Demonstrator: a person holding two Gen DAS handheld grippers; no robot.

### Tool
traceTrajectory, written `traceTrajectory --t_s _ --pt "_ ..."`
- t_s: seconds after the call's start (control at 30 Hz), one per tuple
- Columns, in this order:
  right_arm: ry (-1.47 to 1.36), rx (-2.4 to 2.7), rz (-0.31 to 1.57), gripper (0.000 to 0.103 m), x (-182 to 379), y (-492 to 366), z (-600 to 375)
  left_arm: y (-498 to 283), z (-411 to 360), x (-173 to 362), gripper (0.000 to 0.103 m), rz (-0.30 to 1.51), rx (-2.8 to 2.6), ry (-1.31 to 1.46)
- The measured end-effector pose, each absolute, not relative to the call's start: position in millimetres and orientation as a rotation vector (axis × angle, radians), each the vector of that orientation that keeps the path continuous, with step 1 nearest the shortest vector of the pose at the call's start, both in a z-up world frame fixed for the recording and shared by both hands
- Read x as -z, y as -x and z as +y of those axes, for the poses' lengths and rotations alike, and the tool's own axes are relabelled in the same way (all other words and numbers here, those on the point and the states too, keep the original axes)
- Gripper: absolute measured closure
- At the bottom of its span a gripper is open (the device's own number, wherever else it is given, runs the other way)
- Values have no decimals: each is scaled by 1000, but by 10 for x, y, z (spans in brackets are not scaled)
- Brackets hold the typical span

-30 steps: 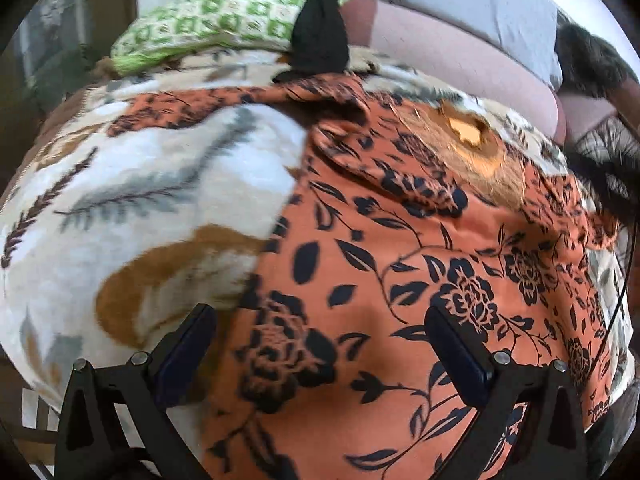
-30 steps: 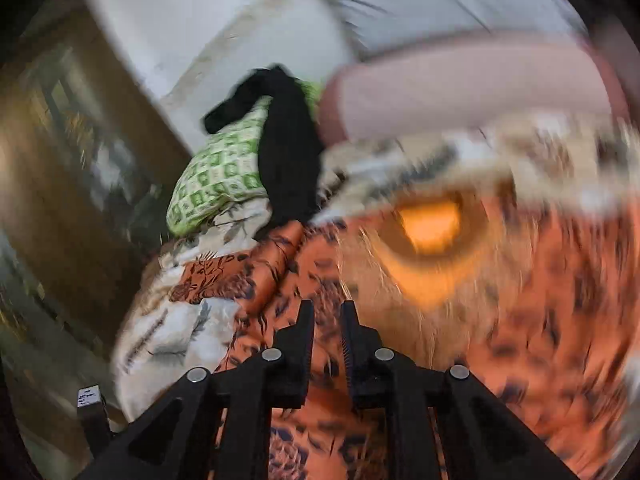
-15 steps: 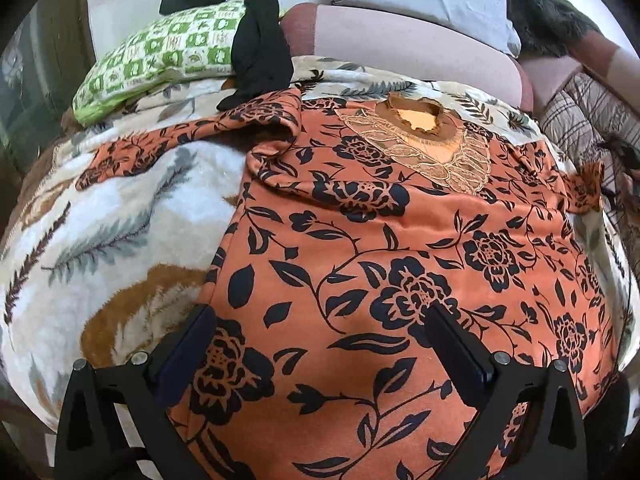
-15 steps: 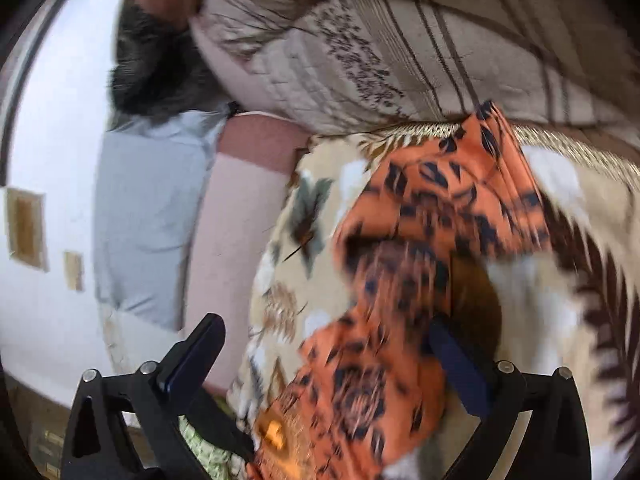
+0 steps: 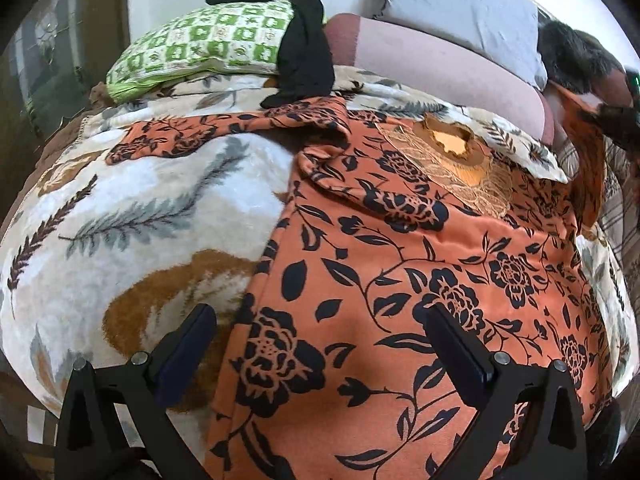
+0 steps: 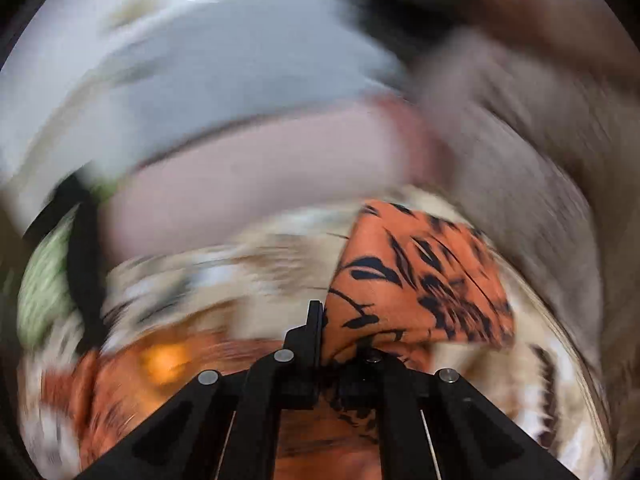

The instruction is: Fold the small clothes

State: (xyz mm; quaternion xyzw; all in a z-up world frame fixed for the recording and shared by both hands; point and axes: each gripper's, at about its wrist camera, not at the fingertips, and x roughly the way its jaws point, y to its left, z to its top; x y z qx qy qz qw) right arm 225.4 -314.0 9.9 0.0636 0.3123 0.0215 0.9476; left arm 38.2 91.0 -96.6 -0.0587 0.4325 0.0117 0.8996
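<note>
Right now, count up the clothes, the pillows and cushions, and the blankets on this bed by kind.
Clothes: 2, the orange floral top and the black garment.
Pillows and cushions: 3, green checked, pink bolster, grey.
Blankets: 1, leaf-patterned.
Total: 6.

garment (image 5: 400, 280): orange, black floral | blanket (image 5: 140, 220): cream, feather print | pillow (image 5: 200, 44): green-white checks

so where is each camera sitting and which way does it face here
Left wrist: rides on the left gripper, angled down over the orange floral garment on the leaf-print blanket, facing the green pillow; its own open fingers show.
Right wrist: rides on the right gripper, blurred, facing the pink cushion; its fingers, shut on a sleeve of the garment, show.
Shared: garment, blanket, green pillow, pink cushion.
</note>
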Motion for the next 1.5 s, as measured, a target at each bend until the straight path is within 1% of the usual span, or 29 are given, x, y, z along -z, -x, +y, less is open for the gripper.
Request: traceTrajectory --t_s 0.03,0.07,0.1,0.13,0.17,0.23,0.3,0.4,0.47,0.6,0.67,0.73,0.8,0.93,1.0,1.03,1.07,1.1,1.13,1.17,1.23,1.3,1.33,1.37,1.4,1.43,1.47,1.5 --pt "-84 -118 634 96 -69 -2144 -2735 -365 932 947 0 888 -26 125" --pt "-50 -194 654 91 53 -2091 -2352 -349 961 926 0 881 -31 127" --pt "-48 -257 677 84 199 -2043 -2085 -335 997 905 0 874 -39 129" --pt "-44 -340 736 47 461 -2038 -1778 -326 1039 884 0 870 -49 132" --pt "-34 -385 801 0 656 -2048 -1612 -321 1079 867 0 867 -56 136" --pt "-53 -415 894 0 1024 -2053 -1460 -310 1157 813 0 851 -67 147" --pt "-148 -394 911 0 1159 -1978 -1614 -338 1207 771 0 831 -71 161" --pt "-328 -321 866 0 1105 -1930 -2185 -528 1176 755 0 830 -45 194" --pt "-390 -265 852 0 1052 -1973 -2512 -714 1056 724 0 832 -5 193" --pt "-516 -233 893 0 1097 -2214 -2920 -1251 773 631 0 816 67 197" --pt "-575 -246 934 0 1242 -2257 -3062 -1573 689 618 0 834 87 243" --pt "-614 -249 971 0 1426 -2304 -3137 -1955 620 688 0 906 143 317" --pt "-663 -259 990 0 1545 -2338 -3234 -2272 562 871 0 1004 140 381" --pt "-796 -313 954 0 1549 -2228 -3468 -2536 533 1227 1 1090 72 456" --pt "-872 -327 953 0 1536 -2159 -3597 -2576 580 1327 11 1099 36 508" --pt "-919 -333 951 0 1545 -2126 -3664 -2572 602 1336 27 1091 7 507" --pt "-953 -334 940 0 1539 -2095 -3738 -2566 614 1335 47 1085 -9 492" --pt "-952 -325 920 0 1486 -2081 -3804 -2563 635 1340 57 1082 -23 465" --pt "-933 -310 903 0 1404 -2086 -3849 -2554 671 1353 71 1081 -28 459" --pt "-893 -277 888 0 1324 -2135 -3909 -2554 713 1368 76 1082 -27 470" --pt "-792 -201 914 0 1257 -2380 -3958 -2527 766 1384 76 1074 -13 488" --pt "-697 -189 980 0 1340 -2683 -3918 -2507 761 1378 76 1070 -11 475" --pt "-633 -166 1042 3 1435 -2846 -3877 -2502 741 1374 76 1070 -12 457" --pt "-582 -153 1101 30 1526 -2984 -3812 -2502 745 1370 76 1068 -11 442" --pt "-537 -159 1150 64 1586 -3076 -3725 -2483 756 1363 76 1067 -8 425" --pt "-488 -150 1169 88 1586 -3107 -3650 -2481 755 1368 76 1062 -18 409" --pt "-403 -143 1155 88 1516 -3102 -3541 -2484 750 1379 76 1058 -20 390" --pt "-335 -137 1129 89 1429 -3067 -3458 -2500 753 1385 79 1056 -23 378"
